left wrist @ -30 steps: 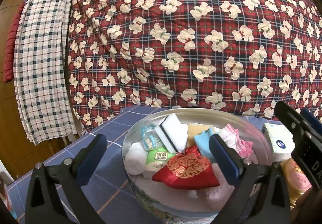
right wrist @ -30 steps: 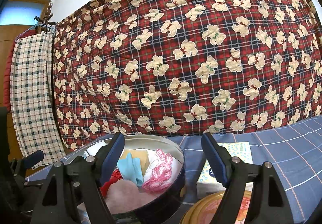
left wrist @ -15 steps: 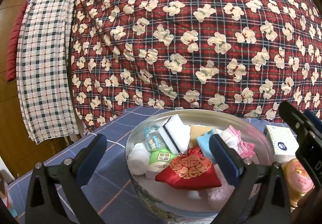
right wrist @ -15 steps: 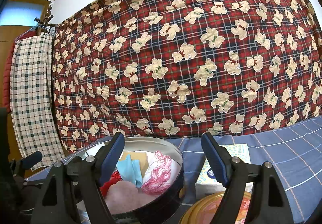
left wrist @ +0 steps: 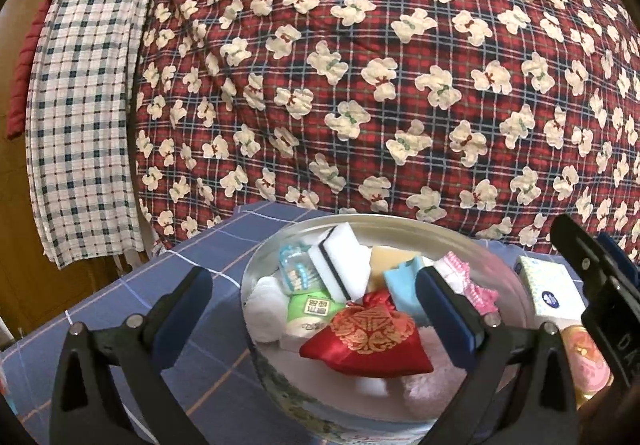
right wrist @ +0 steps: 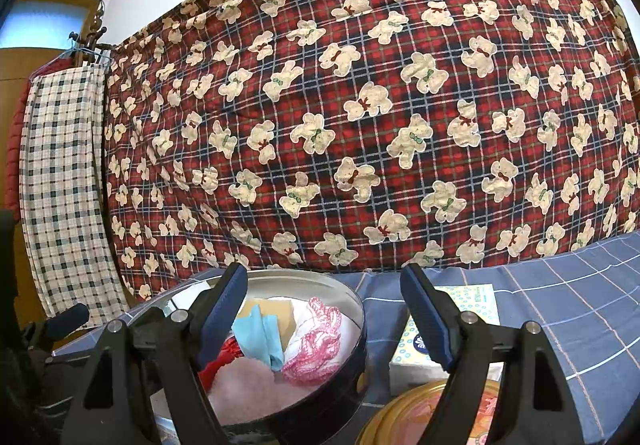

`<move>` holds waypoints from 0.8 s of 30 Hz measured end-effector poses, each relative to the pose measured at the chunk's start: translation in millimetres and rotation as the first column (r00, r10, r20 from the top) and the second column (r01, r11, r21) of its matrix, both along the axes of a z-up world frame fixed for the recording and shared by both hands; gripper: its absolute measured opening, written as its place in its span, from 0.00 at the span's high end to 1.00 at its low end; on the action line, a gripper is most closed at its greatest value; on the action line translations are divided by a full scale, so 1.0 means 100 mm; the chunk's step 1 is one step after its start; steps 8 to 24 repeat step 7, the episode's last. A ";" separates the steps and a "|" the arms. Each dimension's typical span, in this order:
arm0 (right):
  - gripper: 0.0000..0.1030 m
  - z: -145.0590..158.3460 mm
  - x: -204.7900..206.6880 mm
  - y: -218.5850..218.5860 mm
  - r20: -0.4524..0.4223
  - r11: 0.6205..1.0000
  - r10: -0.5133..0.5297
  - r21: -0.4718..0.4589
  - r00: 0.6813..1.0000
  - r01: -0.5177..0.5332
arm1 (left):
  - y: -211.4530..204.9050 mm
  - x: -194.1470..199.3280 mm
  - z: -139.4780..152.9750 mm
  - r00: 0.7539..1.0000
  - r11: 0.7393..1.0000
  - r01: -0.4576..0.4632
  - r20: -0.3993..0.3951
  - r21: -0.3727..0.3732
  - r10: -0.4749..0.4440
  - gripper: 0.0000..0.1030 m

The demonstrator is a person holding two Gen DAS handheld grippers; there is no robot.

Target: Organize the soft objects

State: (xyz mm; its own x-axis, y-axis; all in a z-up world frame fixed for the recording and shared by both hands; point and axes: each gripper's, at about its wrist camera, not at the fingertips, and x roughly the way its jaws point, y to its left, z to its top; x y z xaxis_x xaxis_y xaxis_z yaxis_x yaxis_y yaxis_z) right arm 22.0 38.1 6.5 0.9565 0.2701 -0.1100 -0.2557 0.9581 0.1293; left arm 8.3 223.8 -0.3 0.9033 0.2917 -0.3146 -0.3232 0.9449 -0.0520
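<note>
Soft objects [left wrist: 366,329] already crowd the round tin [left wrist: 256,277] on the blue cloth; the lid [right wrist: 404,421] lies at its four o'clock, so closing looks left. Left gripper [left wrist: 316,305] and right gripper [right wrist: 324,305] both hover spread, empty.

We saw open blue checked tablecloth [left wrist: 120,329] left of the crowded round metal tin [left wrist: 256,277], while a white tissue box [right wrist: 476,309] and a gold lid [right wrist: 400,417] crowded its right.
</note>
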 end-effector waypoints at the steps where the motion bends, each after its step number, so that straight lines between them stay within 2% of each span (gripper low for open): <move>1: 0.22 0.00 0.00 0.00 0.000 1.000 0.000 0.000 1.000 0.000 | -0.02 0.00 0.00 1.000 1.000 0.000 0.002 0.009 0.000 0.00; 24: 0.21 0.01 0.00 0.00 -0.001 1.000 0.000 0.000 1.000 0.000 | -0.04 -0.01 0.00 1.000 1.000 0.005 0.002 0.010 -0.005 0.00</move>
